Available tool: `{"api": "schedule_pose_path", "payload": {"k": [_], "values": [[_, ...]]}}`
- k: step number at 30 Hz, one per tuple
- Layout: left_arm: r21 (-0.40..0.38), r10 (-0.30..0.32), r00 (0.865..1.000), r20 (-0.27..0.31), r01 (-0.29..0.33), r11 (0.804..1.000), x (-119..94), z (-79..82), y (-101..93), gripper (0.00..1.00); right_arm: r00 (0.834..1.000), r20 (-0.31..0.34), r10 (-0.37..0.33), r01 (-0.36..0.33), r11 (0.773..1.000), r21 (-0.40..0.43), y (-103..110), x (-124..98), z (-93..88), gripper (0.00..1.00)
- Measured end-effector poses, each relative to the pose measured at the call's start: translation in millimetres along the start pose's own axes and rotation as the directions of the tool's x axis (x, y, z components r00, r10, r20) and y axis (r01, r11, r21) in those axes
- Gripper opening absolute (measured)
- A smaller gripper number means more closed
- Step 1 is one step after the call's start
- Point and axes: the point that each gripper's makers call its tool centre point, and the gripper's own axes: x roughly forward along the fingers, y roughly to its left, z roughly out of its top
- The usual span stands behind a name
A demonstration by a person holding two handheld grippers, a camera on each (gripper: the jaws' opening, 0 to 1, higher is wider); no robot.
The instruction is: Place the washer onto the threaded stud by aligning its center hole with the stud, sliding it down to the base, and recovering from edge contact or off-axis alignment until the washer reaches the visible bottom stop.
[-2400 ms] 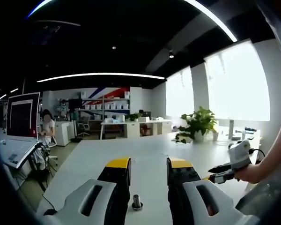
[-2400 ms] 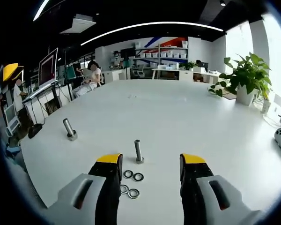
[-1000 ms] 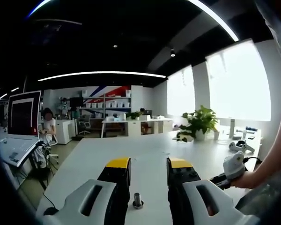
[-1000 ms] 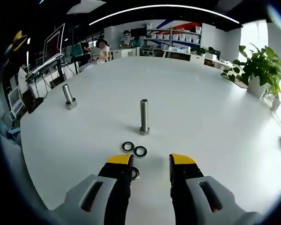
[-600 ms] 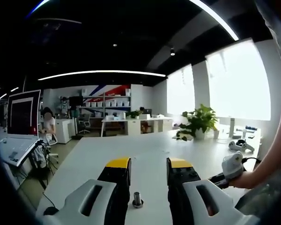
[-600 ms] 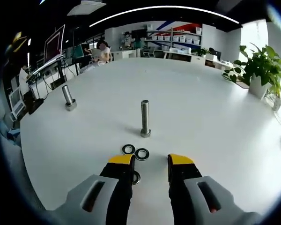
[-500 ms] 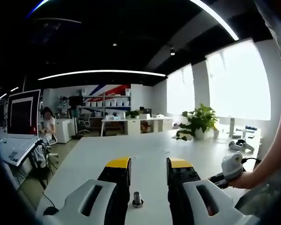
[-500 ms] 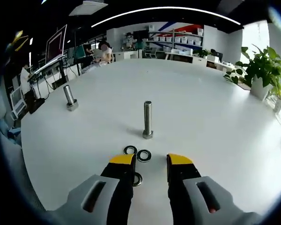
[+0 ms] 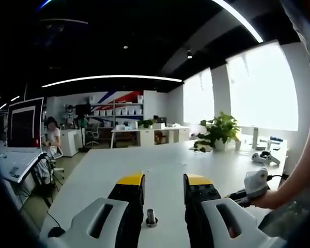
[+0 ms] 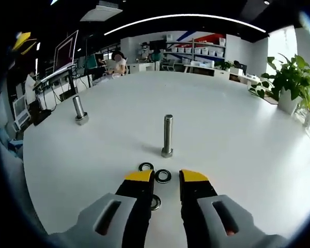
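Note:
A tall threaded stud stands upright on the white table, just beyond my right gripper. Two dark washers lie flat between the stud and the yellow jaw tips. A third washer lies on the table in the narrow gap, half hidden by the left jaw. The right jaws stand close together but apart, holding nothing. My left gripper is open over a second, shorter stud, which also stands at the left. The right gripper shows in a hand.
A potted plant stands at the table's far right edge. A monitor and desks with a seated person lie beyond the left edge. Bare table stretches ahead of both grippers.
The right gripper's jaws have narrowed step by step from wide open, and it has dropped toward the washers. The left gripper has barely moved.

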Motion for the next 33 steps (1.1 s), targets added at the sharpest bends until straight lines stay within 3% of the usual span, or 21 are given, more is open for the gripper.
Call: {"api": "schedule_pose_path", "payload": {"k": [19, 33], "values": [[0.001, -0.01, 1.0, -0.021, 0.01, 1.0, 1.2, -4.7, -1.2, 0.27, 0.999, 0.04, 0.013, -0.013, 1.0, 0.002, 3.3, 1.1, 1.1, 0.15], [0.004, -0.017, 0.999, -0.03, 0.017, 1.0, 1.4, -6.9, -2.5, 0.27, 1.0, 0.026, 0.018, -0.017, 1.0, -0.023, 3.3, 2.8, 2.4, 0.13]]}}
